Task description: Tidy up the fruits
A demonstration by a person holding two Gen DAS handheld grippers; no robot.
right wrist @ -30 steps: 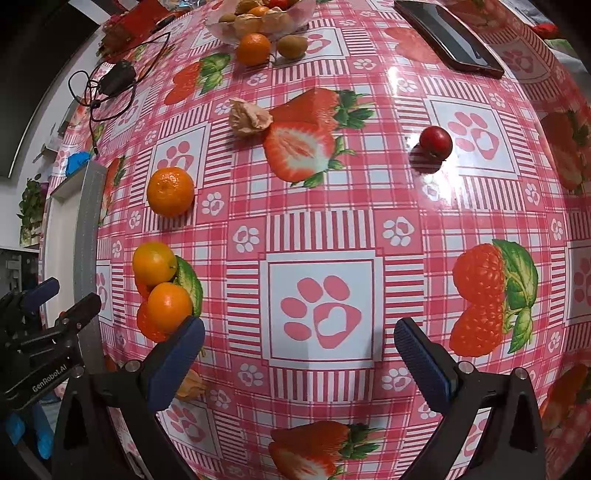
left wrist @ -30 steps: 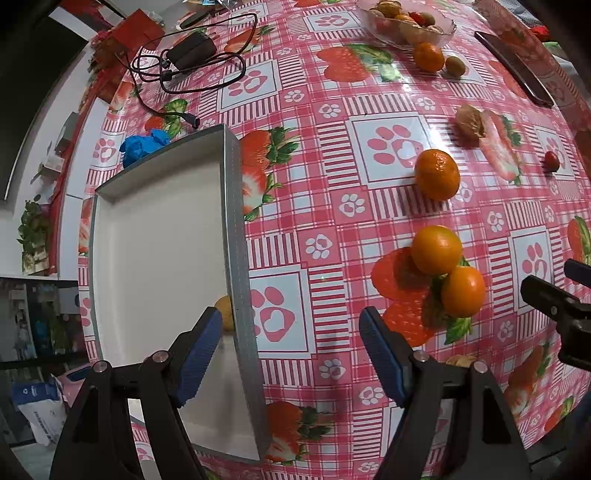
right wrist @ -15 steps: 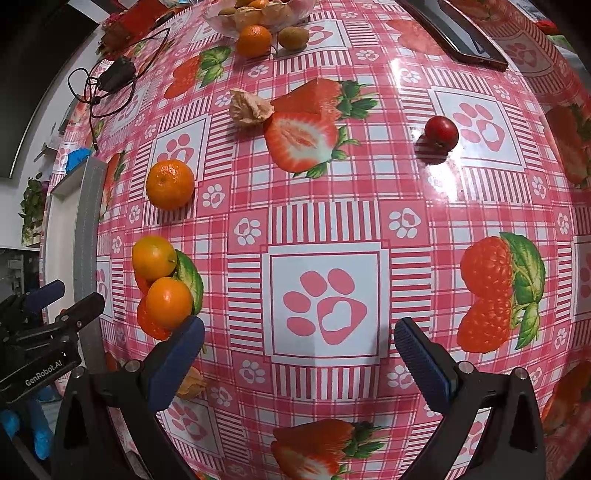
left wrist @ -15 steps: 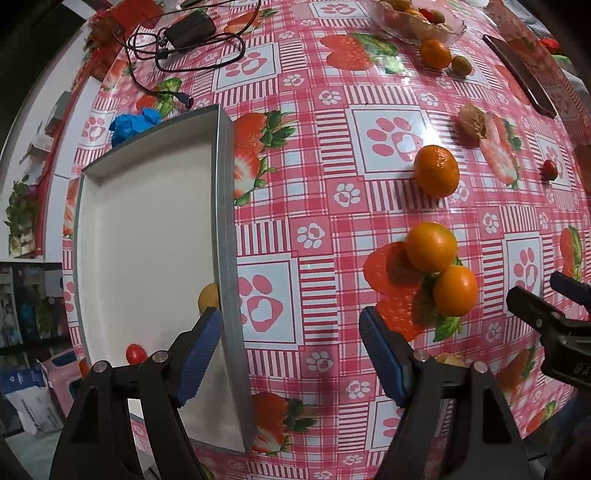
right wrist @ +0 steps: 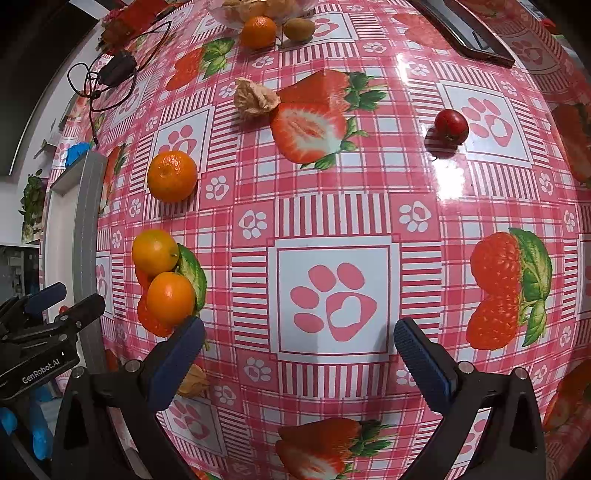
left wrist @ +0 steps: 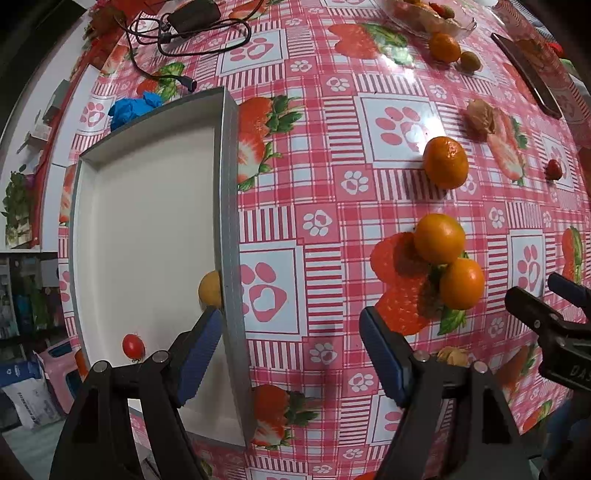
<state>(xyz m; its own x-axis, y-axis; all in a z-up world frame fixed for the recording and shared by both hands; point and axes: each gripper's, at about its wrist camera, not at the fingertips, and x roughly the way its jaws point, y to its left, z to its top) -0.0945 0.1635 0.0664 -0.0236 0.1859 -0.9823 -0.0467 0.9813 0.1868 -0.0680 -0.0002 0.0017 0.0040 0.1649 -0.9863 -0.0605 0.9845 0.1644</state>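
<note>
The sorting looks barely begun: the white tray (left wrist: 147, 206), at nine o'clock in the left wrist view, holds only a small yellow fruit (left wrist: 209, 288) against its right wall and a cherry tomato (left wrist: 133, 346) near its lower left corner, while most of the fruit lies out on the desk (left wrist: 332, 184). The left tool (left wrist: 288, 343) hangs above the tray's right rim with its jaws spread wide and nothing between them; the right tool (right wrist: 299, 354) is likewise wide open and empty over a paw print on the cloth. Left to gather, as far as I can judge, are two oranges touching each other (right wrist: 162, 275) at nine o'clock in the right wrist view, a dimpled mandarin (right wrist: 171, 176) at ten o'clock, a red cherry tomato (right wrist: 451, 125) at one o'clock, a husked physalis (right wrist: 192, 384) just beside the right tool's left finger, and another papery husk (right wrist: 255, 99) at eleven o'clock. The fruits are nearly round, so they show no real long axis; the touching pair lines up roughly from twelve to six o'clock. The tray's long axis also runs roughly from twelve to six o'clock in the left wrist view. A glass bowl (left wrist: 428, 18) with more fruit sits at the far edge, an orange and a kiwi just beside it.
</note>
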